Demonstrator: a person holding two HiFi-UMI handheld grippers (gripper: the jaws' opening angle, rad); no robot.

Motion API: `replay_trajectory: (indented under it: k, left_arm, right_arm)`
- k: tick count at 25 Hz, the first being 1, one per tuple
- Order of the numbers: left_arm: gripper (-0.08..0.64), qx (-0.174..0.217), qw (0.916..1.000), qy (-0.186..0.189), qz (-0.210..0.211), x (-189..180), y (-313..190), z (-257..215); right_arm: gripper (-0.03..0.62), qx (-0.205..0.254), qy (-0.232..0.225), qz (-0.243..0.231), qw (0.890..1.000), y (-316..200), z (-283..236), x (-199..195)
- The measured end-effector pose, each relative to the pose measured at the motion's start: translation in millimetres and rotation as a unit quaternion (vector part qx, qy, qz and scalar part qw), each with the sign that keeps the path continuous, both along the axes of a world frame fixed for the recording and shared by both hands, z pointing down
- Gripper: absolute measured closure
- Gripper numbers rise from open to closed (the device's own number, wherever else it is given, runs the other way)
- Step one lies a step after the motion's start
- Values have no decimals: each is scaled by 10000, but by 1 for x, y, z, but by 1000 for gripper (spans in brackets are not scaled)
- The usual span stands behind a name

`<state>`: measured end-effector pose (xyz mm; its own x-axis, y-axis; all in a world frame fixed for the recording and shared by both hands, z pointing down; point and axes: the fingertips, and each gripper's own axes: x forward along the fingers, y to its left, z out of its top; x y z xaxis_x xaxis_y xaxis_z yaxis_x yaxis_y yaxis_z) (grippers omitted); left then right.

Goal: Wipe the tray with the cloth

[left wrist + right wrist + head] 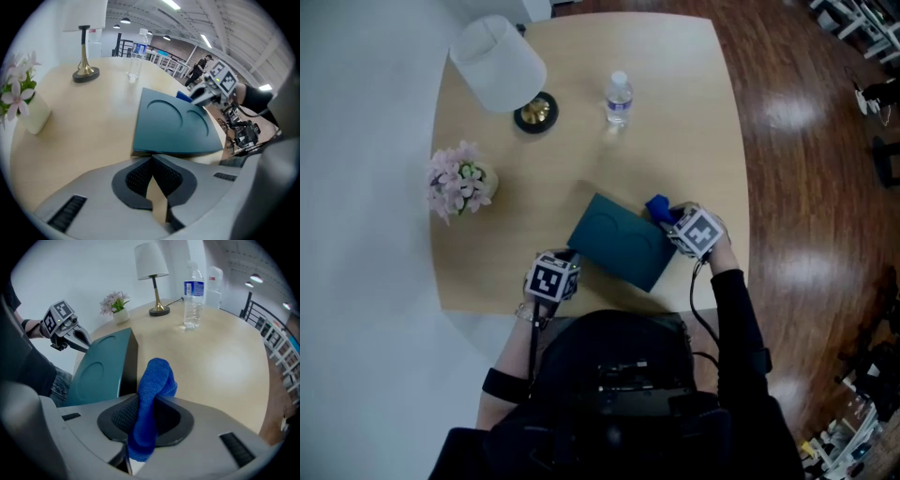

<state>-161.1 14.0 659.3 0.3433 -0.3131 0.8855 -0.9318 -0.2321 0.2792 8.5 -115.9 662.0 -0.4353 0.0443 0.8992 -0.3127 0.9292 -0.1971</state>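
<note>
Tbl count: 1 tray, 1 cloth, 1 water btl, 1 lamp, 1 flower pot, 1 table. Grippers x2: left gripper, right gripper.

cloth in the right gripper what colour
Bright blue. The cloth shows best in the right gripper view.

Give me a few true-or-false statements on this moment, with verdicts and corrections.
1. The right gripper has its jaws closed on the blue cloth. True.
2. The left gripper also holds a cloth. False: its jaws are together with nothing between them.
3. The water bottle lies on its side. False: it stands upright.
4. The teal tray lies between the two grippers in the head view. True.
</note>
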Motion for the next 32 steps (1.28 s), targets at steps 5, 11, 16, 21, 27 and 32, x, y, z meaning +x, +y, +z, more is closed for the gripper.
replay_trajectory:
  k: [5, 11, 16, 21, 27, 32]
  left_arm:
    - [560, 394, 9984, -314, 262, -17, -69, -3]
    - [560, 540, 9961, -329, 622, -12, -100, -14]
    - [560, 924, 9902, -500, 924, -5, -85, -45]
    - [560, 787, 9813, -2, 1758, 48, -62, -55]
    - [560, 240, 9803, -11, 1960, 62, -44, -22]
    - [560, 129, 9798, -140, 1988, 62, -47, -23]
  right_arm:
    - [502, -116, -186, 1174, 9928, 39, 1, 8]
    - [500, -281, -326, 1468, 9882, 92, 2, -10]
    - [500, 124, -258, 1830, 9827, 72, -11, 13]
    - [500, 486, -181, 1706, 9840, 31, -20, 20]
    - [500, 596, -86, 1032, 9928, -2, -11, -7]
    - [500, 486, -134, 513, 9974, -5, -2, -27]
